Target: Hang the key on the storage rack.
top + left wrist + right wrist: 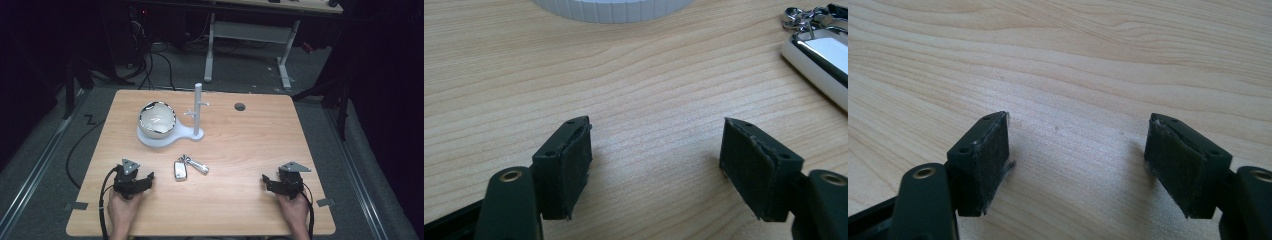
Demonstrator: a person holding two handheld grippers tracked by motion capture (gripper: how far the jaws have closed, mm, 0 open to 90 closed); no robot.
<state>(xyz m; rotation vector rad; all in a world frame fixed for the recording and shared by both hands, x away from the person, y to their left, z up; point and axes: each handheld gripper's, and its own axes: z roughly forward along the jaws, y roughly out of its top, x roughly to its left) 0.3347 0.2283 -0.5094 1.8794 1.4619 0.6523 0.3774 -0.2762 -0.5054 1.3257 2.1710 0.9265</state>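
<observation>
On the wooden table point(240, 150), roughly mid-width, lies a white key fob point(180, 170) w/ a silver key ring and metal tag point(195, 164) attached, the tag angled off to the fob's right. All places below are given rel. to that fob.

Beyond the fob, toward the far edge, sits a white stand point(198, 112): flat rounded base, upright post w/ short pegs. A white bowl point(157, 119) w/ a dark shiny rim rests on the base's left part, beyond-left of the fob. Further beyond-right, a small dark round hole point(240, 106) in the tabletop.

Left gripper point(145, 180) is near-left of the fob, close by but not touching, held in the person's left hand point(121, 206) at the near edge. Its jaws are spread wide w/ nothing between them; in the left gripper view the left gripper point(655, 150) rests low over bare wood, the fob point(819, 55) at upper right and the ribbed edge of the stand base point(611, 9) at top.

Right gripper point(266, 182) is well to the fob's right, near edge, in the right hand point(294, 210). Jaws likewise released and wide apart, empty; the right gripper view has the right gripper point(1078, 147) over plain wood grain.

Past the table: grey floor, cables, legs of a white desk frame point(250, 35).
</observation>
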